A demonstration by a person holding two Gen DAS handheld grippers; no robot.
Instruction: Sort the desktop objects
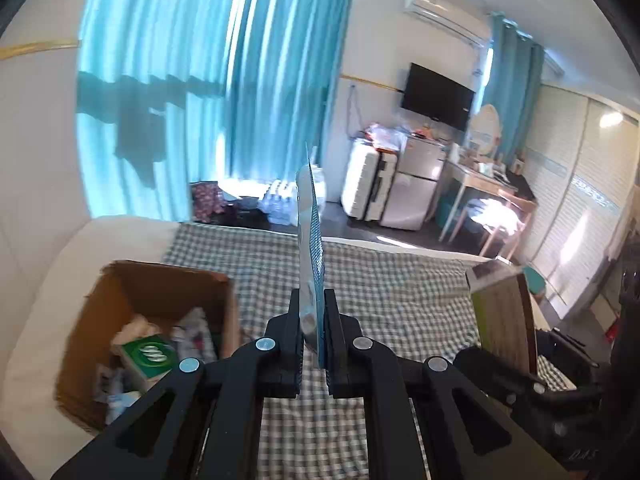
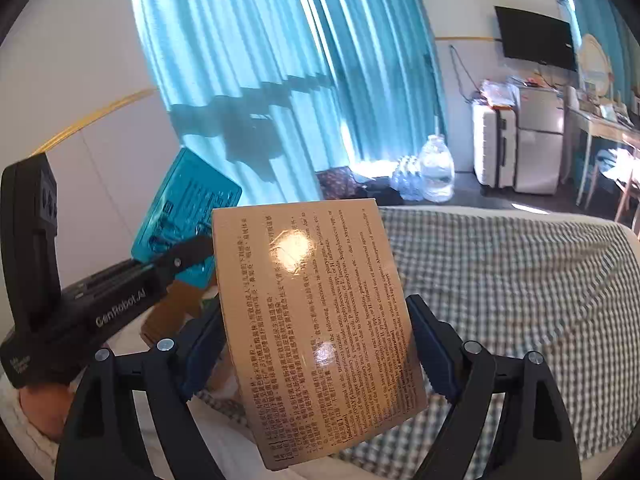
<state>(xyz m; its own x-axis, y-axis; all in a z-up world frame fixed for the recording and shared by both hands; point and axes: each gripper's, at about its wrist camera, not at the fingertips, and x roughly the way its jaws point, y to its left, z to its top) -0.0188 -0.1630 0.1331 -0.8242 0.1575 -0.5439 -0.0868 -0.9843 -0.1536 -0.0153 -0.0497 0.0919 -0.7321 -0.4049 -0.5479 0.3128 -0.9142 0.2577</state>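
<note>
The left gripper (image 1: 313, 322) was clamped on a thin teal card (image 1: 314, 240), held edge-on above the checked bedcover (image 1: 400, 300). A cardboard box (image 1: 152, 320) (already holding odds and ends) sat at eight o'clock. The right gripper (image 2: 316, 344) pinched a tan printed box (image 2: 320, 320) by its sides, upright.

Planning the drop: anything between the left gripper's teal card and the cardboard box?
Nothing visible. The left gripper is shut on the thin teal card, held up over the checked cloth. The cardboard box sits lower left, open-topped, partly filled. The right gripper's tan box is on the opposite side.
</note>
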